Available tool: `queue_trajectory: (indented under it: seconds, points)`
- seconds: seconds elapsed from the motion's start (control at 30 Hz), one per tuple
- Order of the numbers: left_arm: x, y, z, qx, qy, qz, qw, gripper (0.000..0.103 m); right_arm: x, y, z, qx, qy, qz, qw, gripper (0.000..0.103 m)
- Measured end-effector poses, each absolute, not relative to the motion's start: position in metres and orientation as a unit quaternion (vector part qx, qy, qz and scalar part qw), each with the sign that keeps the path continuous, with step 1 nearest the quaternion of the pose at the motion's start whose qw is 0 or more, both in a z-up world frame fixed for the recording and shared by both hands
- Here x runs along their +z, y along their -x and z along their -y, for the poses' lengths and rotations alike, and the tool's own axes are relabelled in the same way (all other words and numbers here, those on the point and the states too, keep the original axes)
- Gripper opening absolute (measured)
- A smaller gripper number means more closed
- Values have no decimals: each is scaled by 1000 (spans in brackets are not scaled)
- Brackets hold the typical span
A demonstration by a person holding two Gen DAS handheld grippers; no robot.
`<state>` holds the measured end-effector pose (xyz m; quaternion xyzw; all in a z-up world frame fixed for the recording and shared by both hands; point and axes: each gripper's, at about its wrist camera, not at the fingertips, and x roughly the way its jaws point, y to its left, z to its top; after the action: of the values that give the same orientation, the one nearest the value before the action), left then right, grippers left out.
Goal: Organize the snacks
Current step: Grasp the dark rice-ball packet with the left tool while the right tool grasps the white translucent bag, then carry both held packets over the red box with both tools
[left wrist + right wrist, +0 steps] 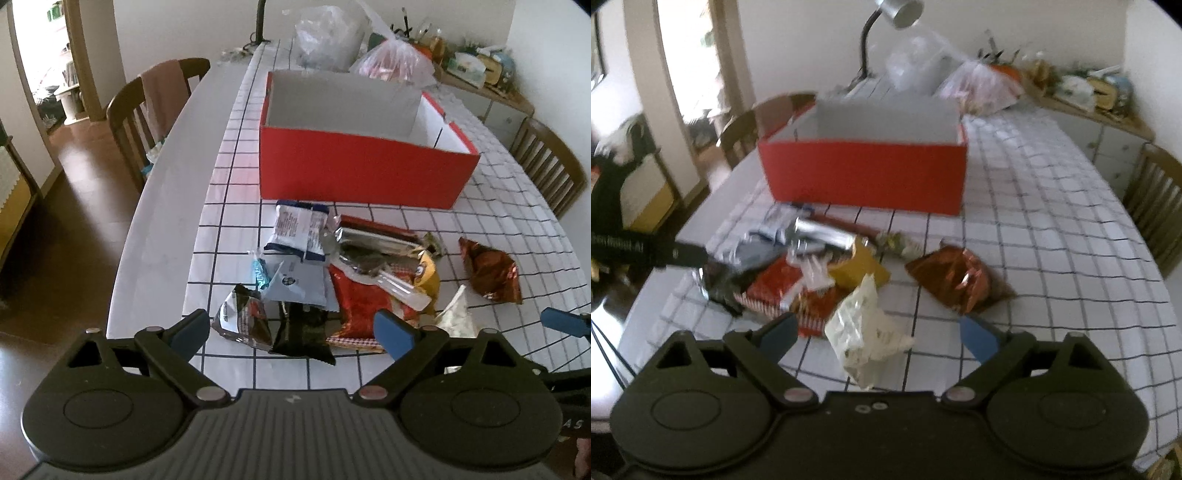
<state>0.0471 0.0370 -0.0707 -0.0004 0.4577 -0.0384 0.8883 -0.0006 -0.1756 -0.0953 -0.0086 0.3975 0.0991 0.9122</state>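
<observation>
Both grippers, left gripper (pixel 291 332) and right gripper (pixel 877 332), hover with fingers wide and empty over snack packets (pixel 354 273) heaped on the tabletop (pixel 498 229) before an empty red box (pixel 362 173). Best to pinch one packet's edge.

Snack heap (pixel 343 280) before box (pixel 354 173); bags (pixel 391 62) behind

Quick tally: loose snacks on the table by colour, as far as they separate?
Red packets: 2
Black packets: 2
Blue-and-white packets: 2
Copper packet: 1
Yellow packet: 1
Cream packet: 1
Silver foil packet: 1
Teal sweet: 1
Clear tube: 1
Total: 12, roughly; they overlap
</observation>
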Motion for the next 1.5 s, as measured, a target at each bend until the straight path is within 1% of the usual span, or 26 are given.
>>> queue_trajectory:
  seconds: [0.1, 0.27, 0.33, 0.43, 0.6, 0.67, 0.73, 0.9, 0.97, 1.03, 1.13, 1.27, 1.37, 1.43, 1.5]
  points:
    - [-80, -52, -50, -29, 1, -471, 882, 94, -107, -7, 173, 117, 21, -415, 902, 89]
    - [-97, -58, -66, -6, 20, -495, 869, 85, -123, -17, 170, 141, 33, -432, 890, 84]
    - [-102, -61, -65, -5, 20, -496, 868, 85, -130, -22, 169, 145, 39, -440, 885, 80]
    - [-108, -69, -66, 1, 32, -497, 867, 80, -137, -27, 165, 152, 51, -445, 881, 80]
    - [-116, -80, -77, 5, 47, -504, 863, 77, -141, -37, 163, 156, 64, -444, 880, 79]
    - [-122, -85, -81, 1, 57, -512, 857, 71, -144, -41, 162, 157, 72, -445, 879, 78]
    - [-127, -90, -84, 0, 68, -521, 851, 68, -147, -43, 160, 162, 80, -449, 875, 76]
    - [-136, -98, -90, -5, 87, -533, 842, 59, -151, -46, 155, 167, 97, -453, 871, 74]
    - [-139, -99, -92, -6, 88, -536, 840, 55, -152, -46, 155, 166, 98, -454, 870, 71]
    - [-140, -100, -91, -7, 87, -536, 840, 54, -153, -47, 154, 164, 102, -454, 870, 67]
    - [-139, -101, -91, -10, 88, -534, 841, 54, -153, -47, 154, 163, 105, -455, 869, 63]
    - [-140, -101, -92, -4, 90, -530, 843, 47, -152, -45, 154, 160, 106, -453, 870, 55]
    - [-140, -99, -93, -2, 95, -525, 846, 45, -151, -43, 154, 160, 108, -452, 871, 50]
    - [-139, -98, -95, -1, 99, -524, 846, 45, -150, -43, 156, 158, 103, -452, 872, 42]
    - [-138, -96, -96, -1, 101, -522, 847, 45, -147, -41, 158, 155, 94, -452, 873, 40]
